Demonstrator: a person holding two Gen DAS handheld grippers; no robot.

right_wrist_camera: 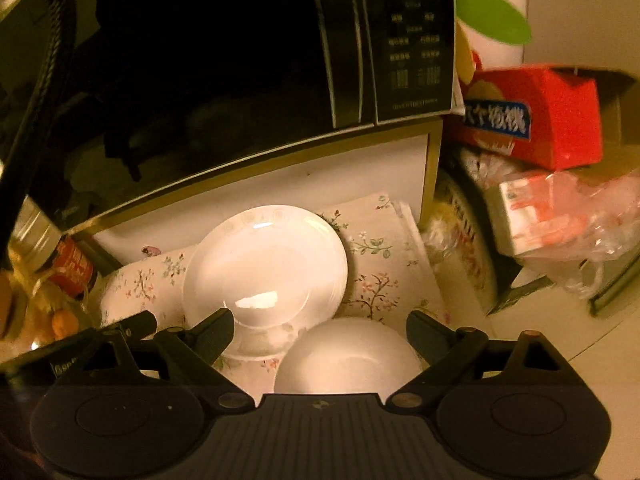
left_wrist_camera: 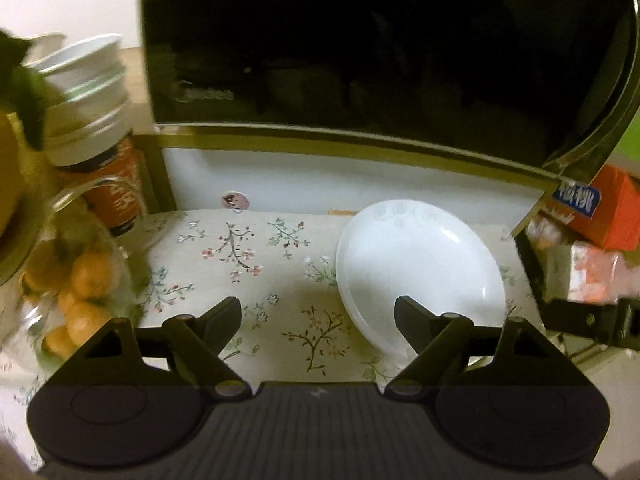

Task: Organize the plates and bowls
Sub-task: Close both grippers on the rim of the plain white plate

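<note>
1. Left wrist view: left gripper (left_wrist_camera: 318,312) at lower centre, jaws spread wide, nothing between the pads. Its right finger overlaps the near edge of the white plate (left_wrist_camera: 416,268) in the picture; contact cannot be told.
2. The plate lies on the floral cloth (left_wrist_camera: 248,264), right of centre in the frame, under the shelf that carries the black microwave (left_wrist_camera: 360,40).
3. Upper left of the frame: stack of white bowls (left_wrist_camera: 86,80) on a jar with a red label (left_wrist_camera: 120,196); below it a glass bowl of small oranges (left_wrist_camera: 80,280), blurred.
4. Right edge: red box (left_wrist_camera: 604,208) above a plastic-wrapped packet (left_wrist_camera: 592,276).
5. Right wrist view: right gripper (right_wrist_camera: 320,326) at lower centre, jaws wide apart. A white bowl (right_wrist_camera: 348,360) sits between the fingers, low in the frame; the pads do not seem to press it.
6. Same plate (right_wrist_camera: 266,264) appears left of centre, just beyond the bowl, on the cloth (right_wrist_camera: 376,276).
7. Microwave (right_wrist_camera: 240,60) fills the upper left; red box (right_wrist_camera: 536,116) at the right.
</note>
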